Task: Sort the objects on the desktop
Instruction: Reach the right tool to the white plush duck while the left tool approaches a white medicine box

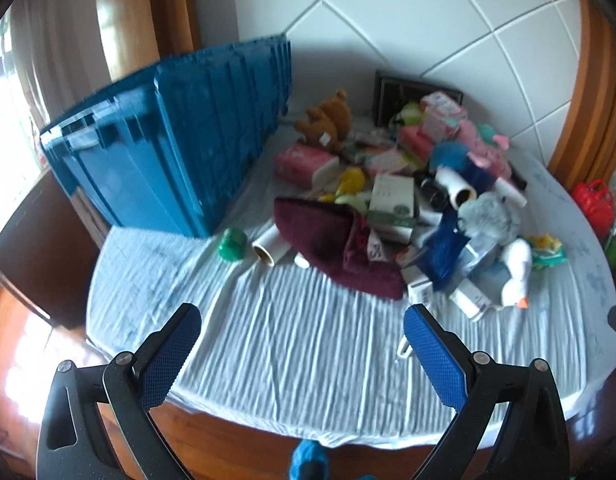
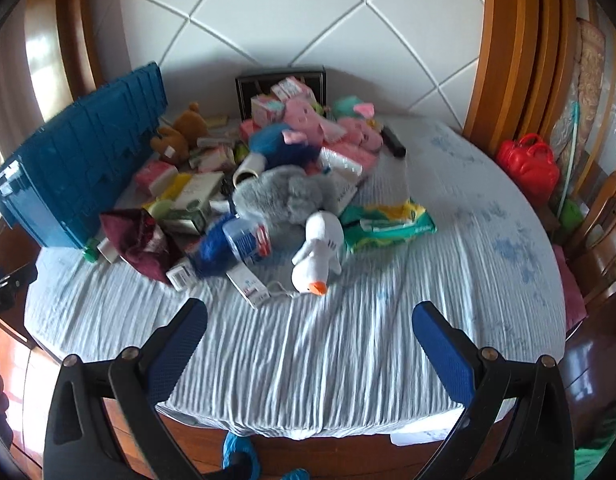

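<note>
picture frame [image 1: 392,96]: mostly hidden by pile | red bag [image 1: 594,204]: edge-cut, blurred

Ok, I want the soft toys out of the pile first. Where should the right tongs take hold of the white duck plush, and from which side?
Grip the white duck plush across its body, behind the orange beak, coming down from the near side. It lies at the pile's front edge, head toward the open right tongs, sides clear.
</note>
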